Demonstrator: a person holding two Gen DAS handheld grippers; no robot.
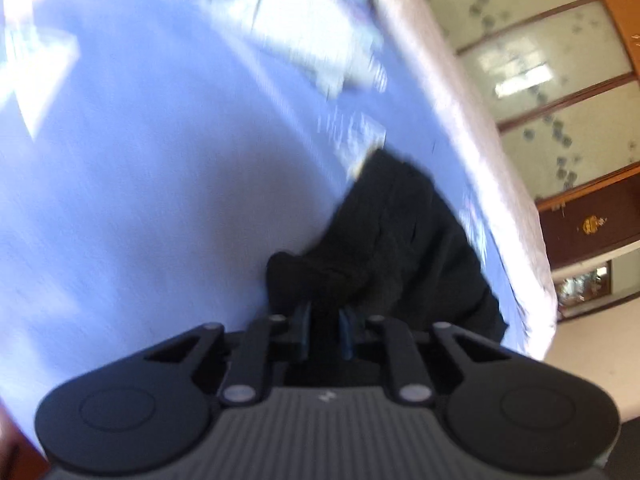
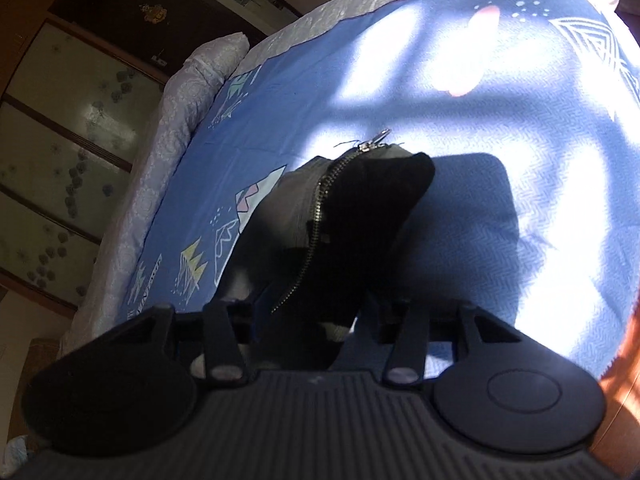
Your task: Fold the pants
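The black pants (image 1: pixel 404 240) hang bunched over the blue bedspread (image 1: pixel 140 160). My left gripper (image 1: pixel 326 320) is shut on a fold of the black cloth, and the rest trails toward the bed's right edge. In the right wrist view the pants (image 2: pixel 360 216) show their open zipper (image 2: pixel 320 216) and grey inner lining. My right gripper (image 2: pixel 316 320) is shut on the pants near the zipper and holds them above the bedspread (image 2: pixel 460 220). The fingertips of both grippers are hidden in cloth.
The bed has a white quilted edge (image 1: pixel 480 120), which also shows in the right wrist view (image 2: pixel 160 148). A wooden wardrobe with frosted flowered panels (image 1: pixel 540 80) stands beside the bed and also shows in the right wrist view (image 2: pixel 60 140). Sunlight patches lie on the bedspread.
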